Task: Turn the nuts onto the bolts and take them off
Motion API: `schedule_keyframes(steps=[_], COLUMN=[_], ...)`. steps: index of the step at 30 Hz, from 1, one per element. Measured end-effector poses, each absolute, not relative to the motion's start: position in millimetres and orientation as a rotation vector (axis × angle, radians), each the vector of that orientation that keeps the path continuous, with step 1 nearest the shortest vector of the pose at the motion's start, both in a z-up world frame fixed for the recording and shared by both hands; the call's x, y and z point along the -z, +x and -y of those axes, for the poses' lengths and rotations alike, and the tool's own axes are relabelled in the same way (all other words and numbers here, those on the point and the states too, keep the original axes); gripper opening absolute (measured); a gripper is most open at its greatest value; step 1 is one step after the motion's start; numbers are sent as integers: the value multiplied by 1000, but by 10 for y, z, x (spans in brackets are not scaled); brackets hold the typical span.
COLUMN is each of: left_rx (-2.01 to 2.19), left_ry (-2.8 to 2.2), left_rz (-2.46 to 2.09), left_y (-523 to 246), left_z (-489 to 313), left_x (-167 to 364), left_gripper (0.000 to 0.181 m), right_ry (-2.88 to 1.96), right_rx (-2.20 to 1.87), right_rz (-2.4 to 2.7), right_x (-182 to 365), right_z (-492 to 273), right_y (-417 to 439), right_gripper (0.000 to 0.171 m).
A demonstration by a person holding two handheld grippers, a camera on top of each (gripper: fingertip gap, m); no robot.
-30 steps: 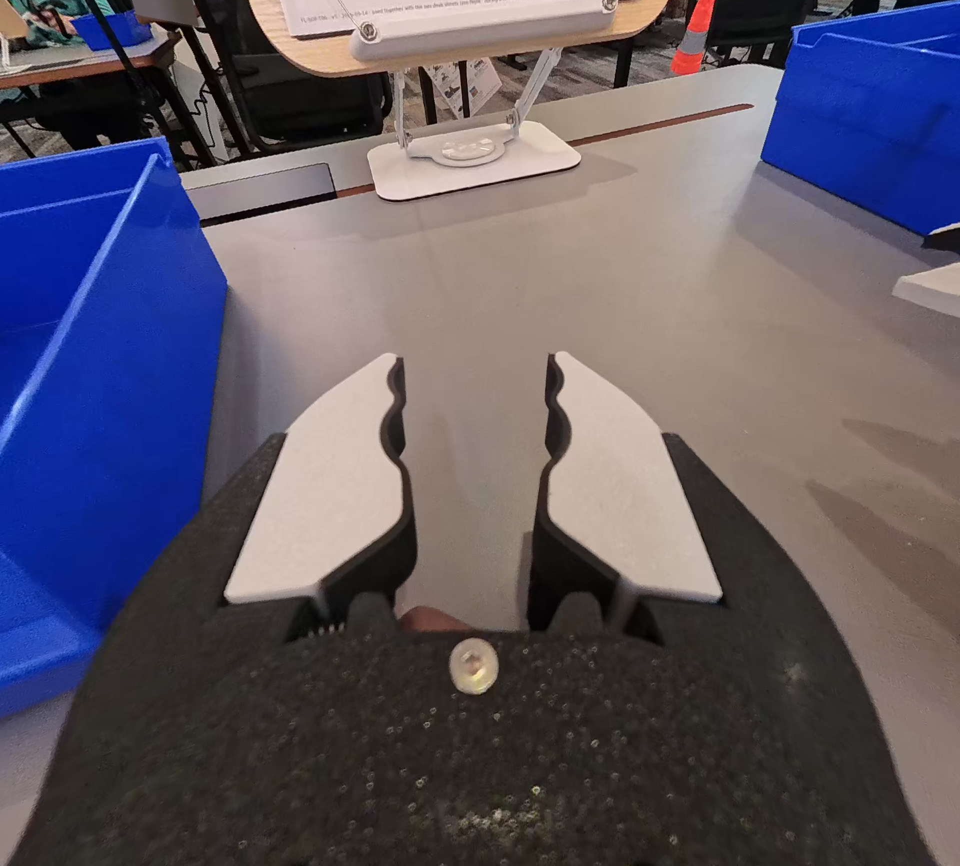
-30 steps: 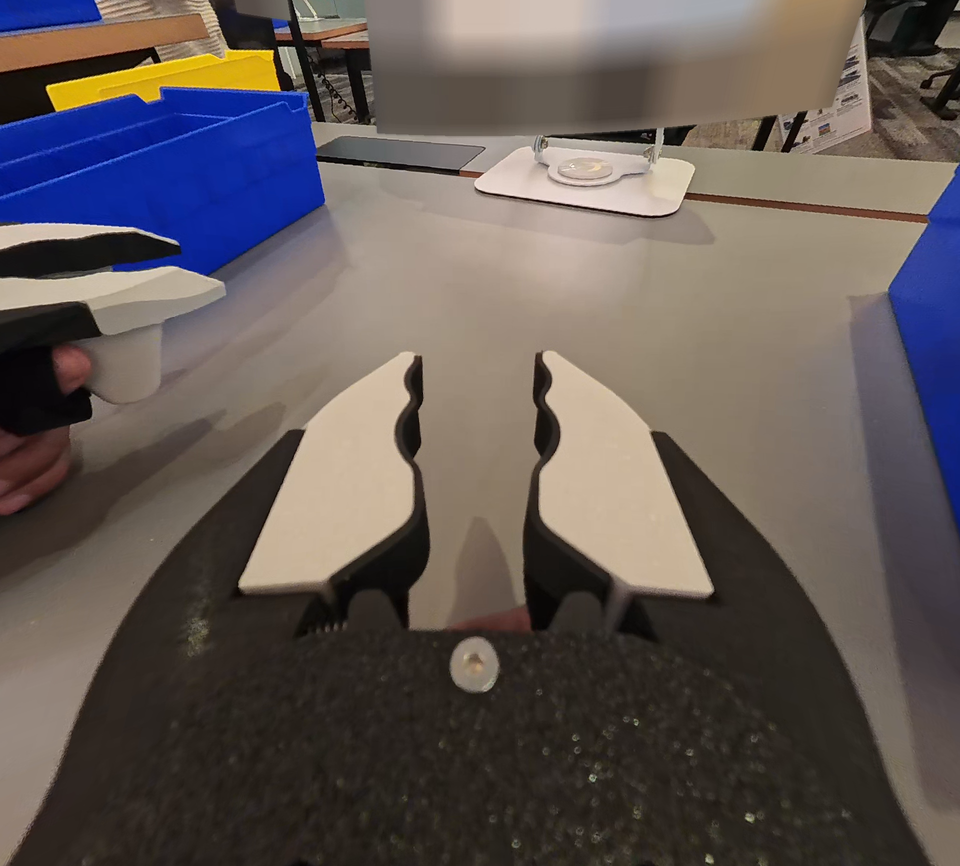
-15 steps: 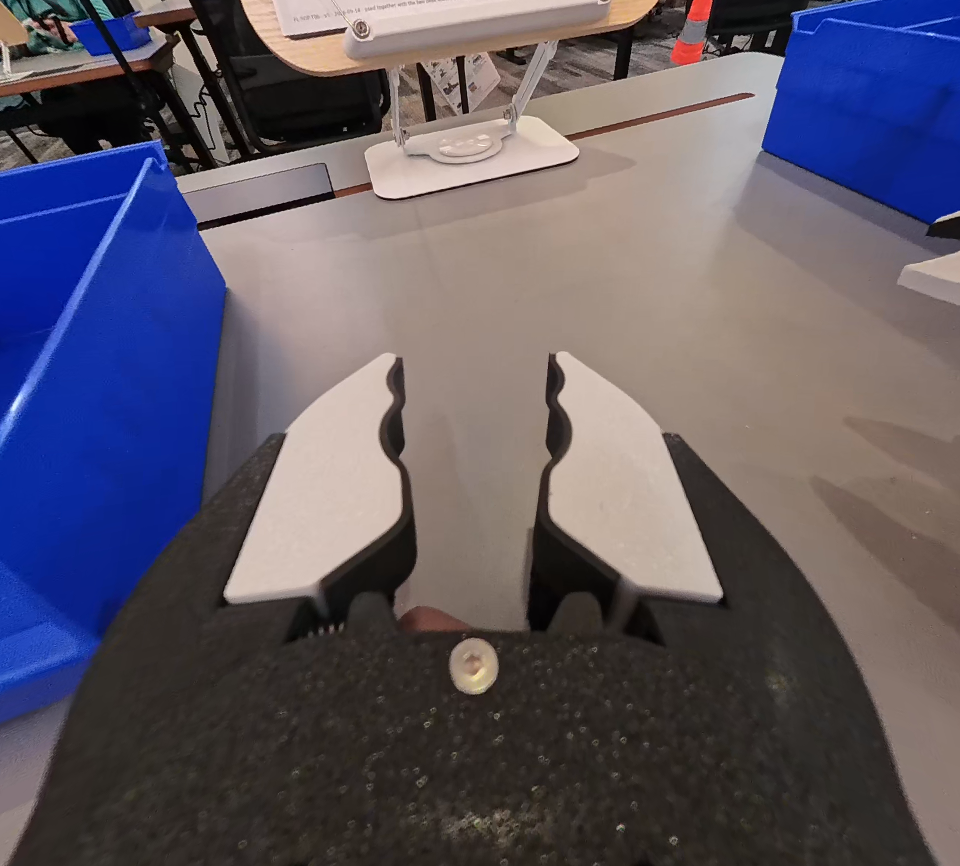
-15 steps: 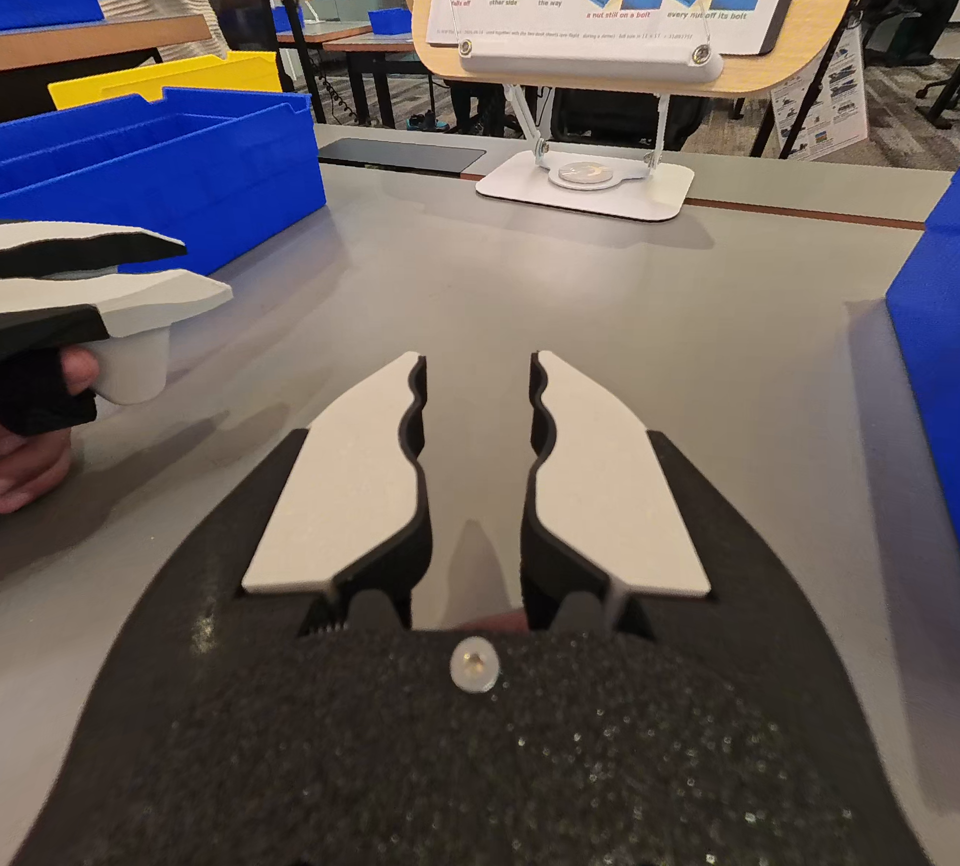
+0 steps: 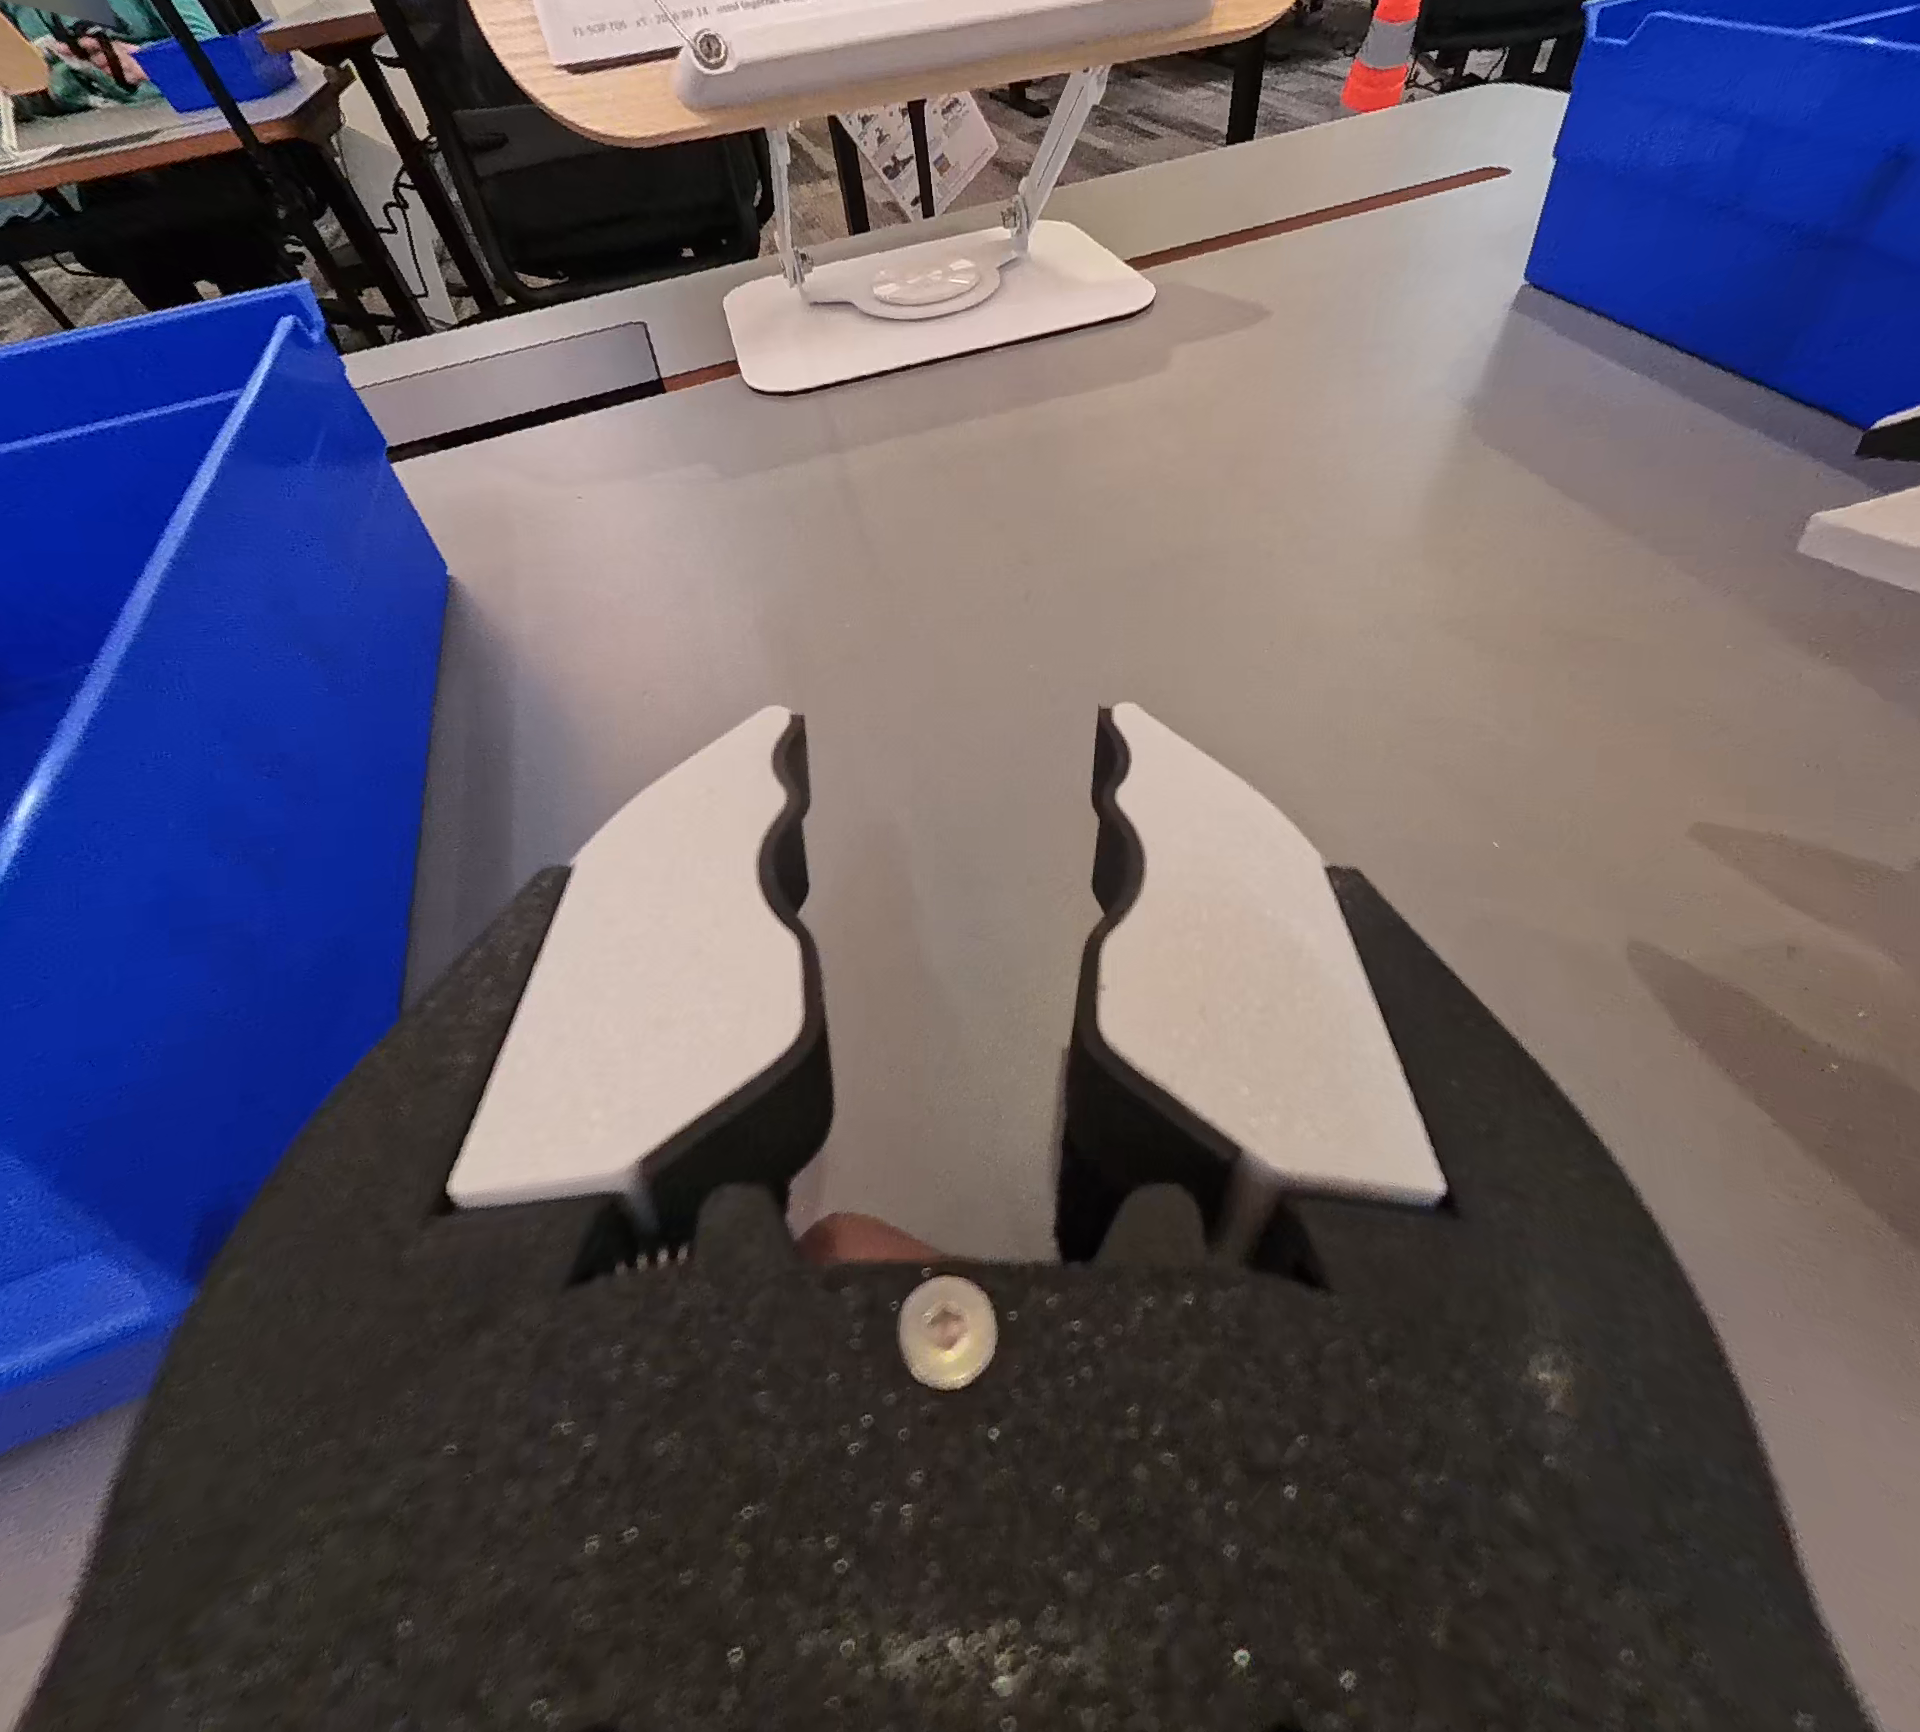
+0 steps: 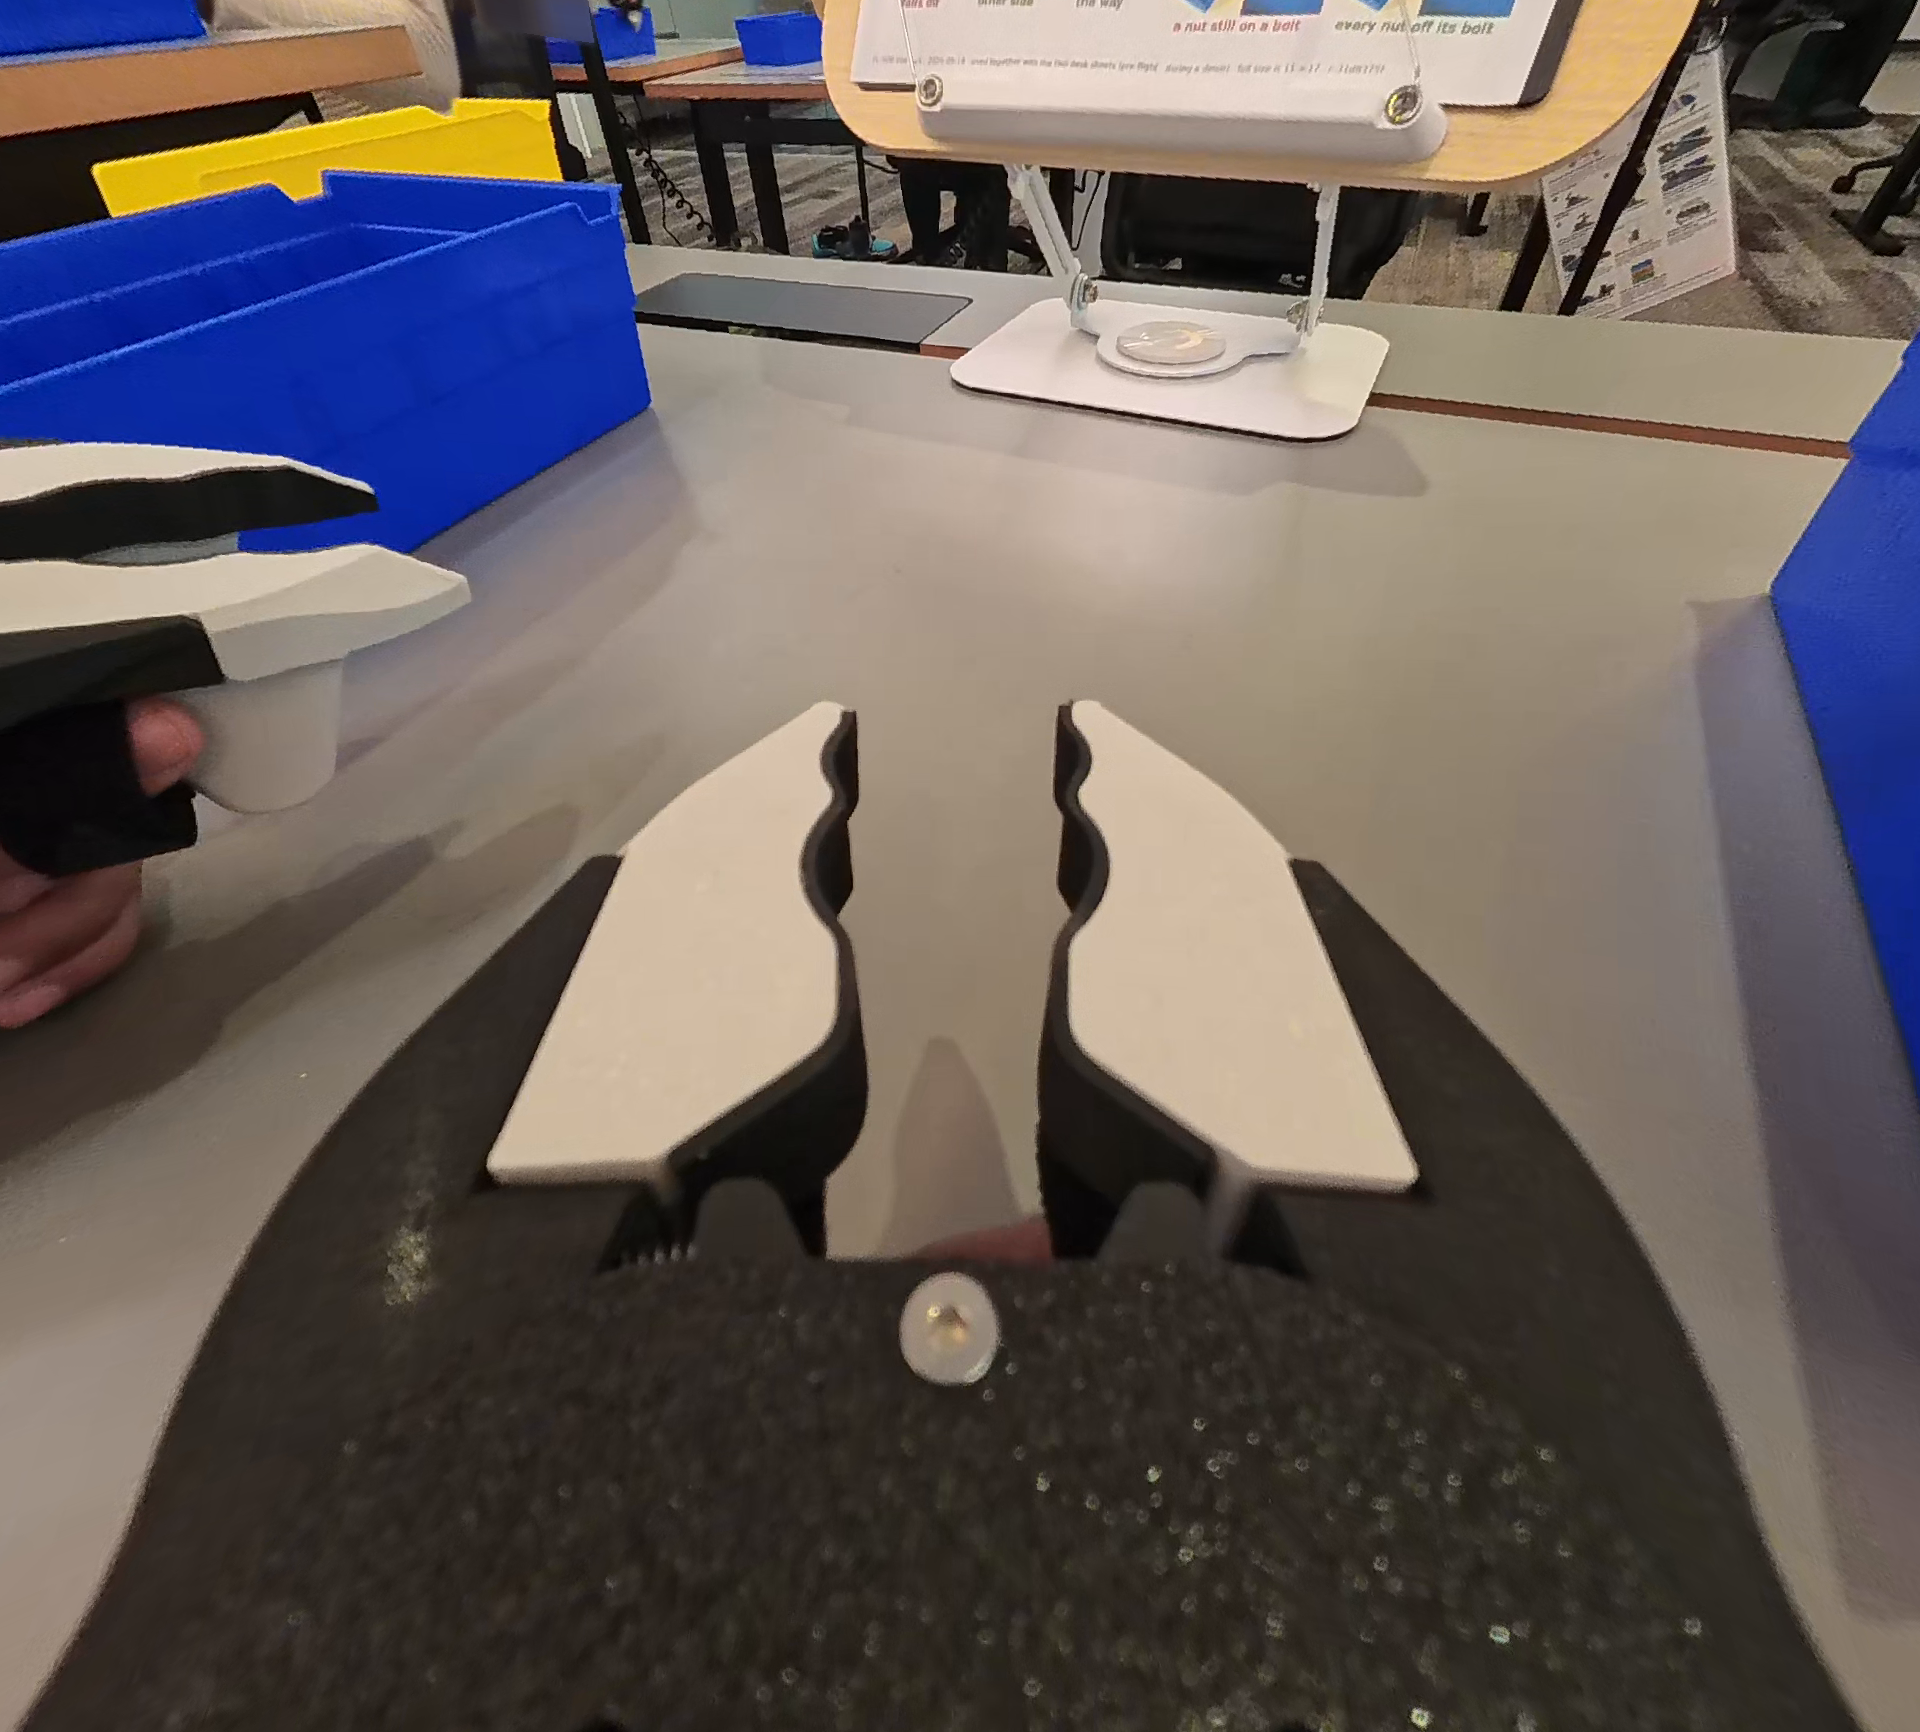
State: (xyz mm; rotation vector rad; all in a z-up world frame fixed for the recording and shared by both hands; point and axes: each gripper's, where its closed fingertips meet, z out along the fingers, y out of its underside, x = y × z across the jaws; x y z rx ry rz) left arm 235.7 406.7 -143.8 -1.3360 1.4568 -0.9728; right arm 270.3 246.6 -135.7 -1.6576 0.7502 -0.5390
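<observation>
My left gripper (image 5: 948,726) and right gripper (image 6: 956,716) hover over the grey table (image 5: 1195,560), jaws spread and holding nothing. Blue bins (image 5: 197,747) flank them, a sign stand (image 6: 1174,363) ahead. No nuts or bolts show.

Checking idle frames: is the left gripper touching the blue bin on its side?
Apart. The right wrist view shows the left gripper held clear of the blue bin.
</observation>
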Motion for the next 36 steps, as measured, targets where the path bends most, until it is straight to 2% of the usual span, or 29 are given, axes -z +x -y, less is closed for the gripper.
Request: schedule_keyframes(steps=[11,12,14,15,20,25,30,36], left_rx=[958,953,938,932,840,652,538,494], left_ry=[-1335,-1338,-1353,-1367,-1456,-1564,-1538,-1486], left_rz=[-1467,-1466,-1469,-1471,-1460,-1530,-1477,-1437], left_y=[2353,2356,2362,2367,2431,2546,2566,2524], left_z=[-4058,-4059,-4072,-4080,-4203,-4359,-4506,-4587], left_x=[1448,1450,1466,1479,1542,1802,1788,1711], left_gripper=[52,52,49,48,41,41,37,37], right_ry=[-1660,-1661,-1659,-1655,-1679,-1780,-1881,-1888], right_rx=[535,532,521,516,427,335,377,400], right_rz=[-753,-749,-730,-717,-525,-105,57,26], right_x=[1362,1362,1352,1341,1168,690,748,790], right_z=[-2468,-2472,-2485,-2493,-2744,-3402,-3830,-3904], right_y=[2703,2700,2679,2664,2369,1443,1028,1004], right_gripper=[33,27,4,0,0,0,0,0])
